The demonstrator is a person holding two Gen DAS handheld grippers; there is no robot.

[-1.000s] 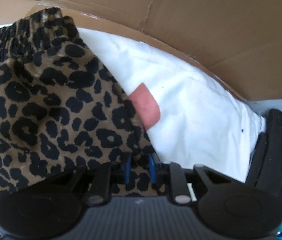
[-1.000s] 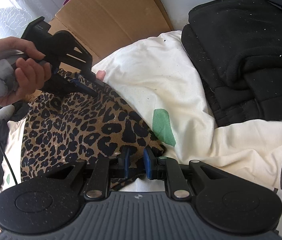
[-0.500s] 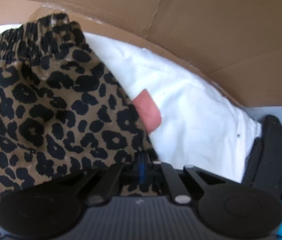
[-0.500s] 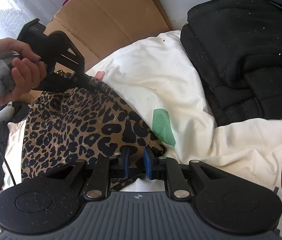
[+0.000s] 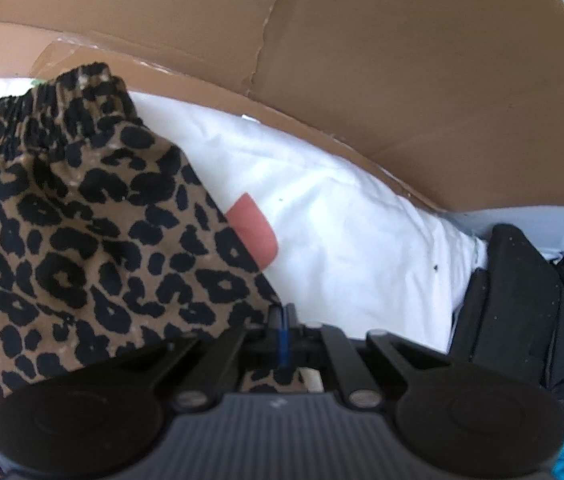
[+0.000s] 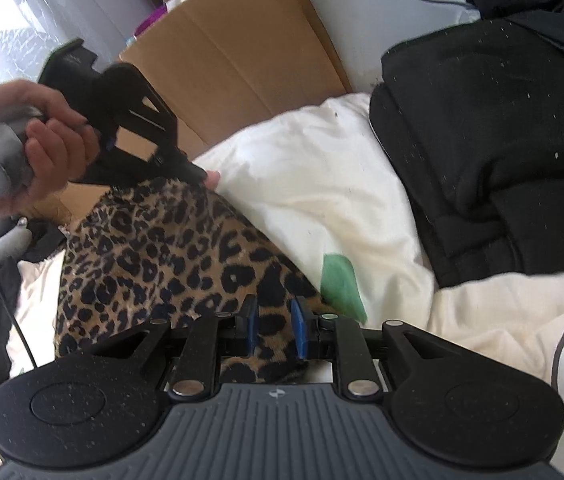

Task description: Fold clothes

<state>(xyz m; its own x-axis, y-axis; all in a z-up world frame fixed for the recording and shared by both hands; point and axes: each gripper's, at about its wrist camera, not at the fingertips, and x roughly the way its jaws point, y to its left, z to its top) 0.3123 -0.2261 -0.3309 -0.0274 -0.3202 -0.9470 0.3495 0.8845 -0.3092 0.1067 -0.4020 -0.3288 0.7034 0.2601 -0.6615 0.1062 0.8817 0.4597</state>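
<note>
Flanking leopard shorts [image 6: 169, 248], black clothes pile [image 6: 502, 152], cardboard [image 5: 362, 80] behind

The left gripper [image 5: 282, 322] has its jaws closed on the edge of the leopard-print garment [image 5: 81, 248], whose gathered elastic waistband [image 5: 45, 120] is at the upper left. The garment lies on a white sheet [image 5: 354, 236] with a pink patch [image 5: 253, 230]. Behind is brown cardboard [image 5: 362, 60], and folded black clothing [image 5: 522, 304] is at the right.
</note>
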